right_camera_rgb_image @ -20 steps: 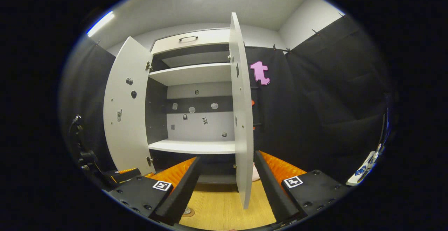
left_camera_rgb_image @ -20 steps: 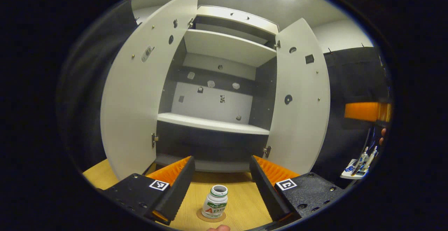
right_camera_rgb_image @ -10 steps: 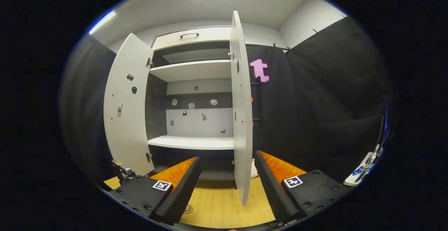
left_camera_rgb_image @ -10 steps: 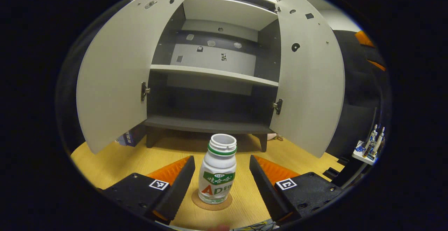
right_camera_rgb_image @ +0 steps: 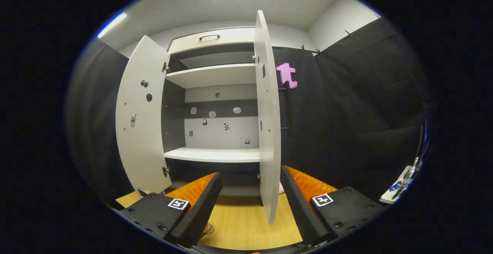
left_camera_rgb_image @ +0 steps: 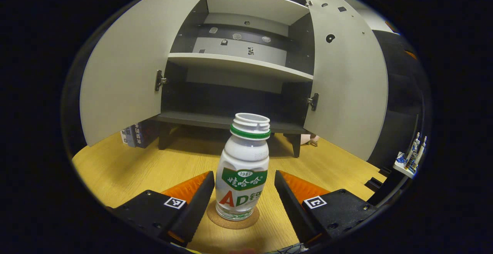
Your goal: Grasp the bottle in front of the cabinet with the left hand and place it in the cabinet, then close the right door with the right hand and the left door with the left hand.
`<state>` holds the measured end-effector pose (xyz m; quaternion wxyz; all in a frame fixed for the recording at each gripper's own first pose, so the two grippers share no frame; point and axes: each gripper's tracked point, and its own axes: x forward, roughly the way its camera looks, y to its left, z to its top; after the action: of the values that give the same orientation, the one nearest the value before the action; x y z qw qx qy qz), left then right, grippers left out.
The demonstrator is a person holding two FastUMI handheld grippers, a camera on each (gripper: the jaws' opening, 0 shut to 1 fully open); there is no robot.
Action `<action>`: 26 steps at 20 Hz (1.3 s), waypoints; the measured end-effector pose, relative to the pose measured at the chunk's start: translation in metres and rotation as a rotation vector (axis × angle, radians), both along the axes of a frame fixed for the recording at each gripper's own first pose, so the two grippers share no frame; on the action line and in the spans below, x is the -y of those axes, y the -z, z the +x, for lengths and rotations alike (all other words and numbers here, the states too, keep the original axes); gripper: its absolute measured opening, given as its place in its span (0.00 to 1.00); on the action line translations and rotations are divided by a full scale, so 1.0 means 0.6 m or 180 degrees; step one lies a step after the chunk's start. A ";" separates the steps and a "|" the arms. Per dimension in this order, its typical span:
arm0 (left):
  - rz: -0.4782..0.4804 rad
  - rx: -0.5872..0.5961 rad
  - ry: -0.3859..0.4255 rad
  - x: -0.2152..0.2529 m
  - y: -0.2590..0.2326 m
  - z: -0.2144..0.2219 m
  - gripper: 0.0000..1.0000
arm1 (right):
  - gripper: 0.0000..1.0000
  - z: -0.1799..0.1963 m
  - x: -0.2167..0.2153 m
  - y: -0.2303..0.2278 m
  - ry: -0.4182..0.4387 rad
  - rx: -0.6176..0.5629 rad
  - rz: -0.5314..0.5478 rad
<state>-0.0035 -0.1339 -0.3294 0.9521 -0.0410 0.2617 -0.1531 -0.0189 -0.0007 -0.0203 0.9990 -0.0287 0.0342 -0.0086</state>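
A white bottle [left_camera_rgb_image: 242, 173] with a green neck ring and no cap stands upright on a round cork coaster [left_camera_rgb_image: 233, 220] on the wooden table. My left gripper [left_camera_rgb_image: 242, 196] is open, one finger on each side of the bottle's lower half with gaps to it. Behind it the cabinet [left_camera_rgb_image: 235, 92] has both doors wide open, left door [left_camera_rgb_image: 123, 61] and right door [left_camera_rgb_image: 346, 81]. In the right gripper view my right gripper [right_camera_rgb_image: 250, 196] is open and holds nothing; the right door [right_camera_rgb_image: 267, 131] stands edge-on just ahead of it, the left door [right_camera_rgb_image: 140, 119] beyond.
Books [left_camera_rgb_image: 134, 134] stand under the left door beside the cabinet leg. A small white shelf with little bottles [left_camera_rgb_image: 410, 157] sits at the far right. The cabinet's shelf [right_camera_rgb_image: 213, 154] and bottom board [left_camera_rgb_image: 227, 121] are bare. Wooden table [left_camera_rgb_image: 127, 169] stretches to the left.
My left gripper has come lower and closer to the bottle, which now stands between its fingers and looks larger. The right gripper has barely shifted.
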 end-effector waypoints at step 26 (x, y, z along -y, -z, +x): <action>-0.0500 0.0696 0.0025 0.015 -0.507 0.337 0.71 | 1.00 -0.009 0.089 0.027 0.0407 -0.0086 0.0123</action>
<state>0.1989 -0.1427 -0.0255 0.9682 -0.0975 0.1437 -0.1804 -0.0243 -0.0539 -0.0364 0.9962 -0.0073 0.0496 -0.0714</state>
